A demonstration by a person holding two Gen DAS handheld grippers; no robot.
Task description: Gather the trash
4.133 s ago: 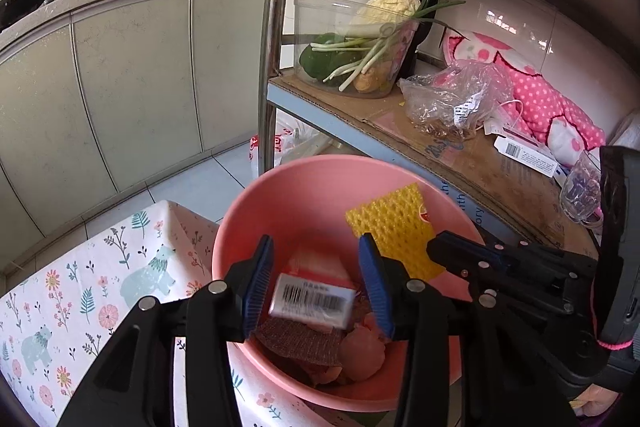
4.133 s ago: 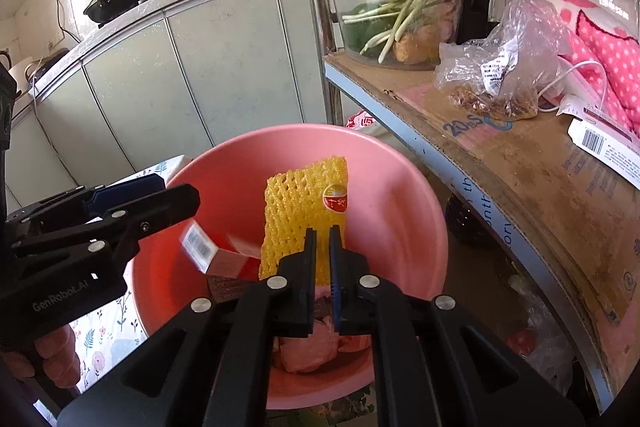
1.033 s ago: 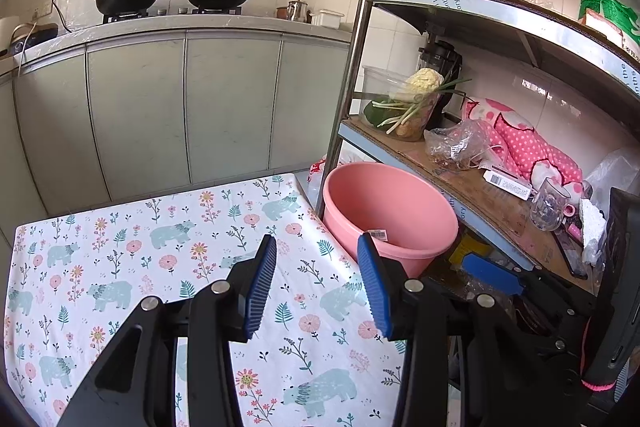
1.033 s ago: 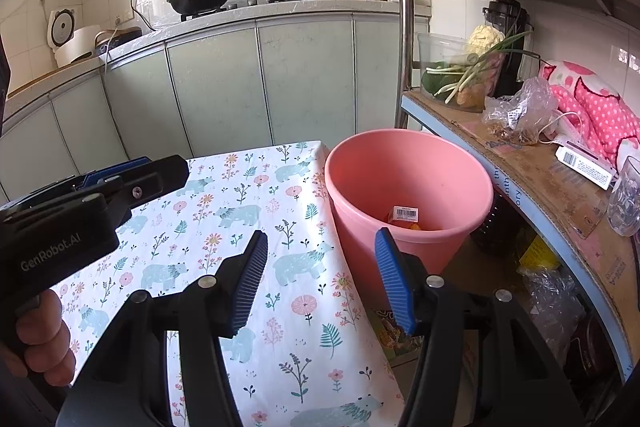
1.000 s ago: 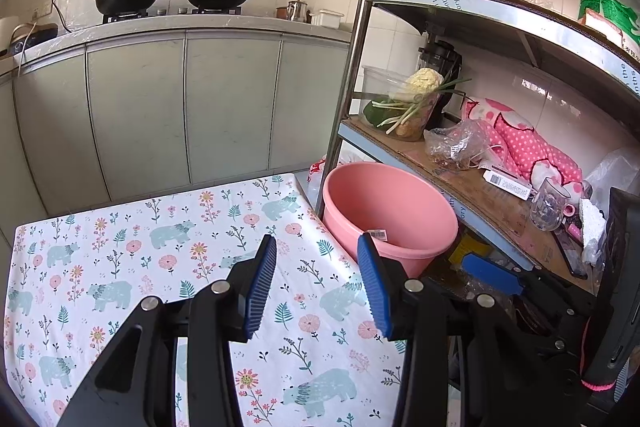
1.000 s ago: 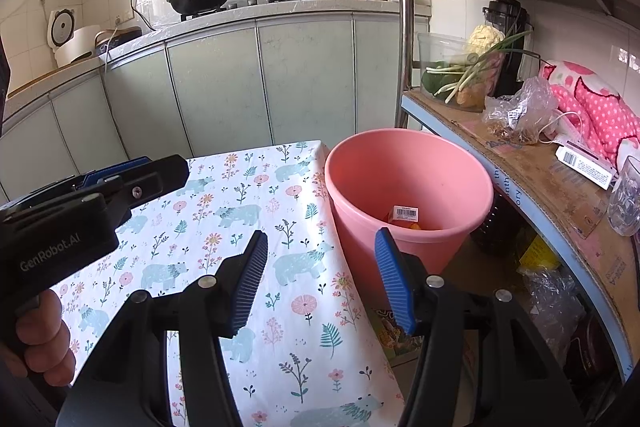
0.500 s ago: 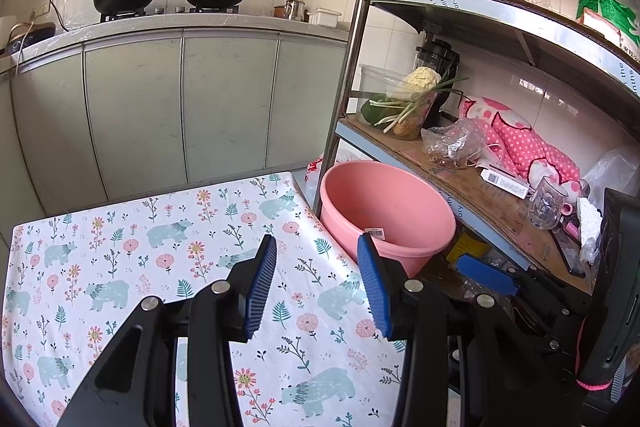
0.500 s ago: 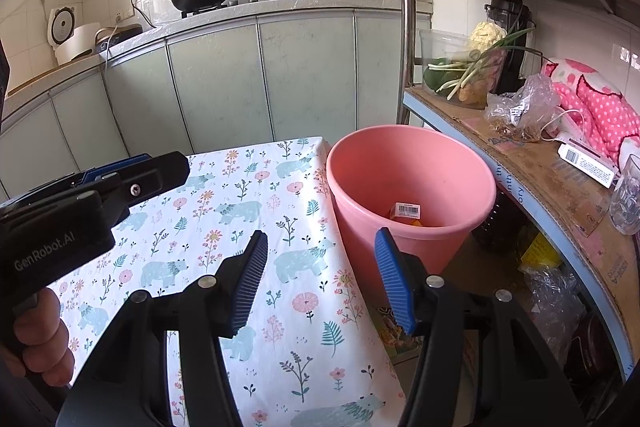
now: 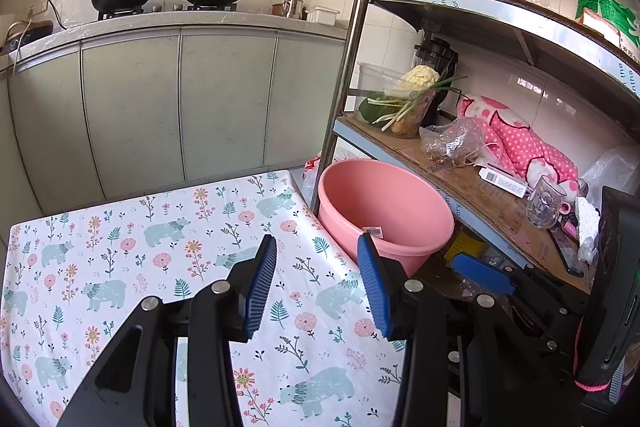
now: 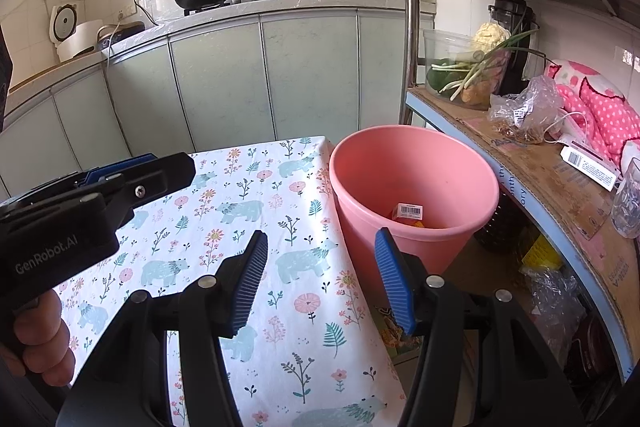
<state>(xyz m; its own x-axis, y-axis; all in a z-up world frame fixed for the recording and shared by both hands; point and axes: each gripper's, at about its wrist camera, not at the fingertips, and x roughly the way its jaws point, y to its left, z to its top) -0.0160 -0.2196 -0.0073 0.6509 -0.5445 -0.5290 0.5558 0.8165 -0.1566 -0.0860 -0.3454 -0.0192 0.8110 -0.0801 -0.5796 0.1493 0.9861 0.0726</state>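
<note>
A table under a white cloth printed with bears and flowers (image 9: pixel 168 247) fills the lower left of both views. Just beside its far right corner, between the cloth's edge and the metal shelf rack (image 9: pixel 472 187), stands the pink bucket (image 10: pixel 412 163), upright with its mouth facing up and its long axis vertical.

The collected trash lies at the bottom of the bucket. The right wrist view looks further down inside and shows a small barcoded box (image 10: pixel 408 211) lying roughly flat, label upward, with a scrap of orange-yellow under it. The left wrist view shows only the barcode label (image 9: pixel 374 230) over the near rim and nothing of what lies below.

The left gripper (image 9: pixel 316 285) hovers over the cloth with its blue pads wide apart and nothing between them. The right gripper (image 10: pixel 320 281) is likewise spread wide and empty, at the cloth's right edge near the bucket. Only the right wrist view shows the hand (image 10: pixel 40 343) gripping the left tool.
</note>
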